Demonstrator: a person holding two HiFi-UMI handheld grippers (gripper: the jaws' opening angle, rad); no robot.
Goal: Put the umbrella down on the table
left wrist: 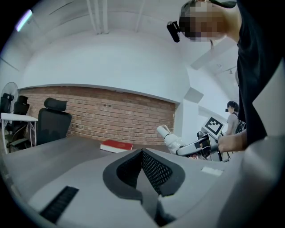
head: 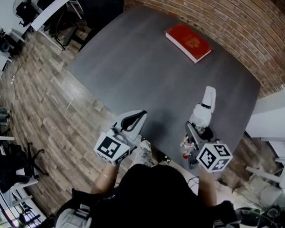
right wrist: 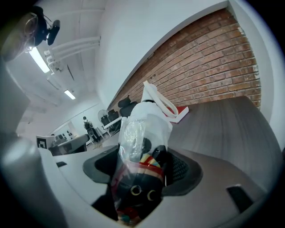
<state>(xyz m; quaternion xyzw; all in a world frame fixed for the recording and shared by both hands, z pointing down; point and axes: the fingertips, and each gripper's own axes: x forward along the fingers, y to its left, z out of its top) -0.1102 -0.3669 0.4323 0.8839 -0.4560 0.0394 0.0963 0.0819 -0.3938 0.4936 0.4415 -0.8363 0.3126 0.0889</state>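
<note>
The right claw (head: 194, 136), clamped on the plastic-sleeved umbrella (head: 204, 111), should lower it flat onto bare worktop (head: 148, 74) by the near edge before opening; the left claw (head: 133, 121) sits closed, empty.

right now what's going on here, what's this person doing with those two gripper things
A person stands at a grey table with tongs in each hand. The right tongs are clamped on a folded umbrella wrapped in clear plastic, its white end pointing out over the table. It has not been released, and I cannot tell whether it touches the tabletop. The left tongs are shut and empty by the near edge. A red book lies at the far side.
</note>
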